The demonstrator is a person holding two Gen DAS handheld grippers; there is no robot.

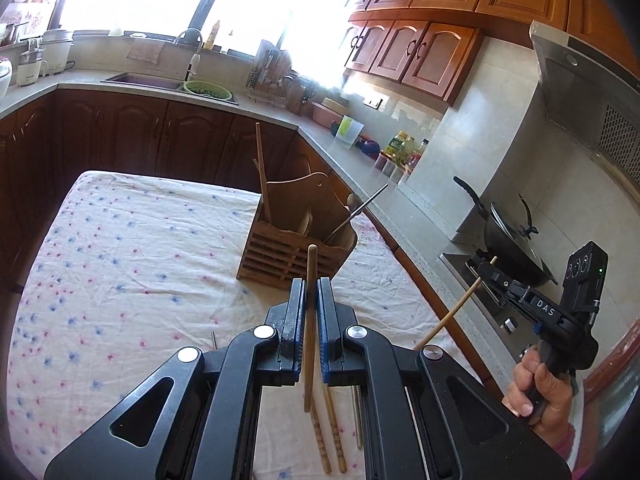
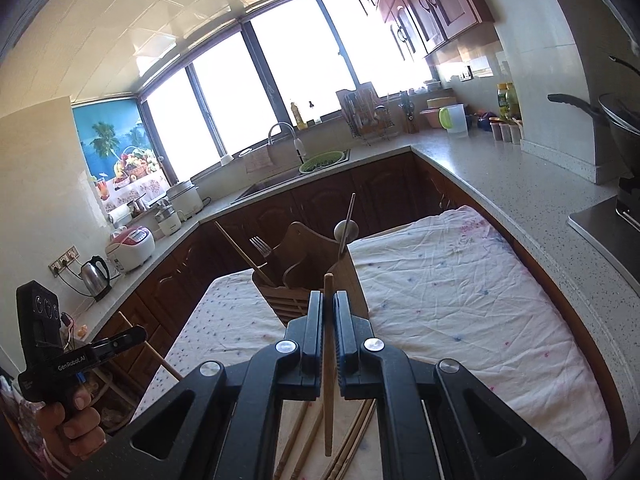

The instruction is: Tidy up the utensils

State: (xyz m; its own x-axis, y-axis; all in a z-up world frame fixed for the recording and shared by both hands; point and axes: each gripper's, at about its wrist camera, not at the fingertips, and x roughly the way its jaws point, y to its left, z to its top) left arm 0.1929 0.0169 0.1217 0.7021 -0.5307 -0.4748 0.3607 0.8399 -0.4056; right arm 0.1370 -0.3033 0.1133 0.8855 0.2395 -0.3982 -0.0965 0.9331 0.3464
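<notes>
A wooden utensil holder (image 1: 296, 236) stands on the cloth-covered table (image 1: 120, 248); it holds chopsticks, a spoon and a metal utensil. In the right wrist view the holder (image 2: 308, 268) also shows a fork. My left gripper (image 1: 311, 292) is shut on a wooden chopstick (image 1: 310, 320), held upright above the table, short of the holder. My right gripper (image 2: 328, 308) is shut on another wooden chopstick (image 2: 328, 360), also short of the holder. The right gripper also shows at the right in the left wrist view (image 1: 486, 268). Several chopsticks (image 1: 332, 432) lie on the cloth below the grippers.
A grey countertop (image 1: 400, 208) runs along the table's right and far sides, with a sink (image 1: 140, 80), a green colander (image 1: 208, 90), a dish rack, bottles and a jug. A black wok (image 1: 508, 236) sits on the stove at right. Appliances (image 2: 132, 246) line the left counter.
</notes>
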